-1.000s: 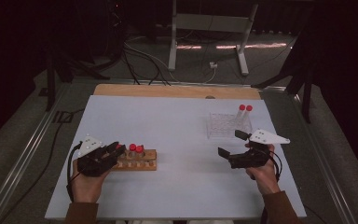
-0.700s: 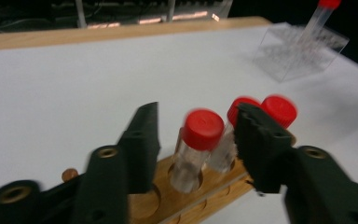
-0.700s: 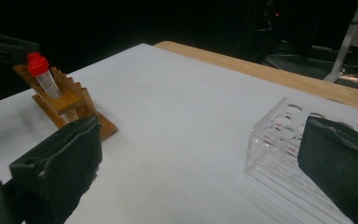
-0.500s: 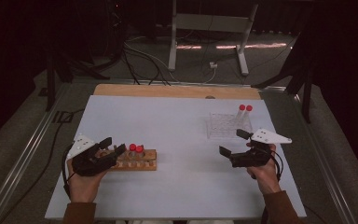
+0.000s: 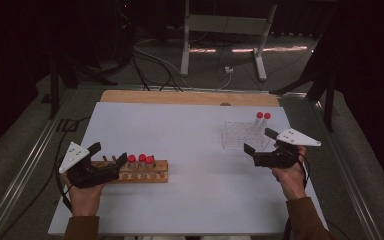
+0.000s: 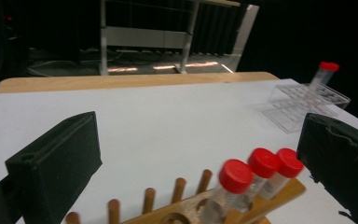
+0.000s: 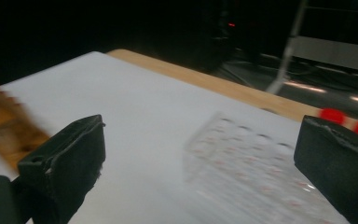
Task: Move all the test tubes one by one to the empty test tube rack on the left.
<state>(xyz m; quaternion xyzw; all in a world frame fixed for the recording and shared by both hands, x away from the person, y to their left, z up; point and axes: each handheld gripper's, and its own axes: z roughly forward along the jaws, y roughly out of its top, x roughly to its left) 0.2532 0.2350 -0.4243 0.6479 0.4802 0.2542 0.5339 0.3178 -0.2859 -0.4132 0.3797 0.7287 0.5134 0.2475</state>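
Left tool [image 5: 111,156] at the wooden rack [image 5: 145,171] near the desk's [image 5: 180,125] front-left corner, jaws just opened wide, gripping nothing; 3 red-capped tubes [image 6: 235,186] stand beside. Right tool [image 5: 260,141], wide, empty, beside the clear rack [image 5: 242,134]. Likely next: close on 1 tube.

Three tubes [image 5: 141,162] with red caps stand in a wooden rack [image 5: 142,172] near the table's front left corner, leaning a little.
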